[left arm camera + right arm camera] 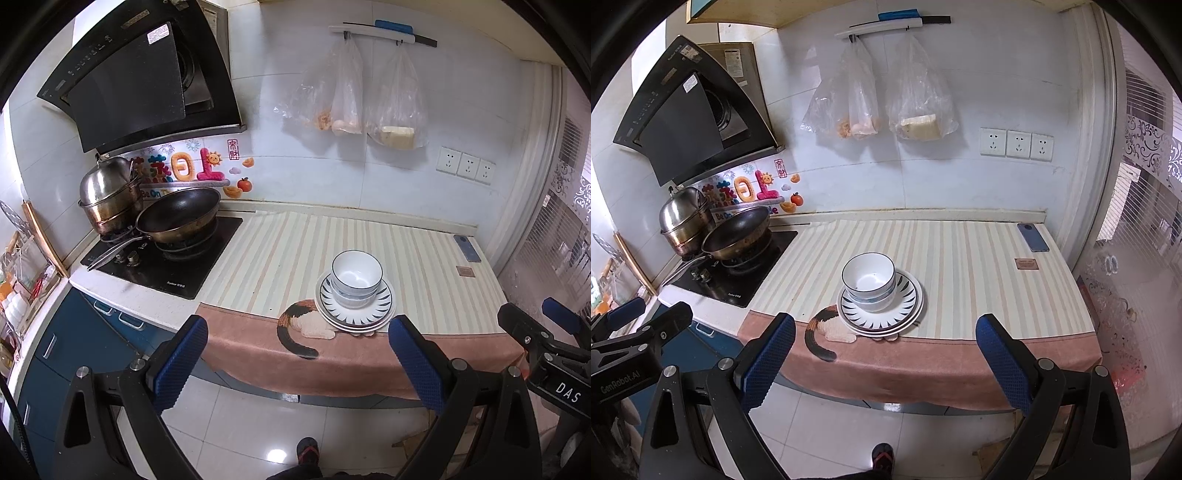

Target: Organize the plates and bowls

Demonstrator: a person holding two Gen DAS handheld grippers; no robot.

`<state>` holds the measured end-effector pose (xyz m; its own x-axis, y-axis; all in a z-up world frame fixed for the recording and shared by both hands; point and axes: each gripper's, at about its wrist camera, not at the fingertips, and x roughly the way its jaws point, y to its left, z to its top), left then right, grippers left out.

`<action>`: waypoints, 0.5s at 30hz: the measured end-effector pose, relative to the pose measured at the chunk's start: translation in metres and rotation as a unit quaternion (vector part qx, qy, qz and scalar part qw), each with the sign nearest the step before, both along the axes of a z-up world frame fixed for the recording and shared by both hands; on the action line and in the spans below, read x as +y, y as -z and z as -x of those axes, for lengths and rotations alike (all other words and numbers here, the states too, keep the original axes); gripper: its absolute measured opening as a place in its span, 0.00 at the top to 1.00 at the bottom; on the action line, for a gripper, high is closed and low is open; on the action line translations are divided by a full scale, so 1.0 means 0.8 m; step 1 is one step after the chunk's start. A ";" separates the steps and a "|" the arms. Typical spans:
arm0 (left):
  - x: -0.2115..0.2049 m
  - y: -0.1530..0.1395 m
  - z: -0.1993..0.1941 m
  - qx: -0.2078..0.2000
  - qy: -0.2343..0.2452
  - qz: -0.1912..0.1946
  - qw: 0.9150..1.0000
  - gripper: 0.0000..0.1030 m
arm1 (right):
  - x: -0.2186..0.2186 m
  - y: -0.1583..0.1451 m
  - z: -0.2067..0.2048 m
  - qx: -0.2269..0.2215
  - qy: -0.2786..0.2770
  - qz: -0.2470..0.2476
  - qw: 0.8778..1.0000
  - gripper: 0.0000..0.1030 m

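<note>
White bowls with blue rims (356, 275) (868, 277) are nested in a stack on stacked white plates with a dark ray pattern (373, 314) (905, 310). The stack stands near the front edge of the striped counter cloth (295, 251) (960, 266). My left gripper (297, 363) is open and empty, held back from the counter over the floor. My right gripper (884, 363) is open and empty, also back from the counter. Each gripper shows at the edge of the other's view.
A gas hob (166, 258) (735, 273) at the left holds a dark wok (179, 216) (737, 230) and a steel steamer pot (109, 194) (683, 218). A phone (467, 248) (1032, 237) lies at the counter's far right. Plastic bags (347, 96) (886, 96) hang on the wall.
</note>
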<state>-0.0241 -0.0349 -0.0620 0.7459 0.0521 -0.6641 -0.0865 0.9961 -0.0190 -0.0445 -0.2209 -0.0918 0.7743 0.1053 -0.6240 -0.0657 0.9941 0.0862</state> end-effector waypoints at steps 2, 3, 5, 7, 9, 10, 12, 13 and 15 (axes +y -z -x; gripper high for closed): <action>0.000 0.000 -0.003 0.001 0.002 -0.001 1.000 0.02 | -0.002 0.002 -0.003 0.000 0.003 -0.001 1.000 0.03; -0.002 0.000 -0.001 0.001 0.000 0.000 1.000 0.02 | -0.002 0.002 -0.005 0.000 0.003 -0.001 1.000 0.03; -0.001 0.000 -0.004 0.001 0.000 -0.001 1.000 0.02 | -0.002 0.003 -0.006 -0.001 0.005 0.000 1.000 0.03; -0.001 0.000 -0.003 0.001 0.001 0.000 1.000 0.02 | -0.002 0.003 -0.007 0.000 0.006 -0.001 1.000 0.03; -0.001 0.000 -0.004 0.002 0.000 -0.001 1.000 0.02 | -0.002 0.003 -0.007 0.000 0.005 0.000 1.000 0.03; -0.001 0.000 -0.003 0.002 0.000 -0.001 1.000 0.02 | -0.002 0.004 -0.008 0.001 0.005 0.000 1.000 0.03; -0.001 0.000 -0.004 0.001 -0.001 -0.001 1.000 0.02 | -0.001 0.005 -0.008 0.001 0.005 0.000 1.000 0.03; -0.001 0.000 -0.005 0.001 0.000 -0.002 1.000 0.02 | 0.000 0.005 -0.009 0.001 0.005 0.000 1.000 0.03; 0.000 0.000 -0.008 0.001 0.001 -0.002 1.000 0.02 | 0.001 0.005 -0.010 0.001 0.005 0.001 1.000 0.03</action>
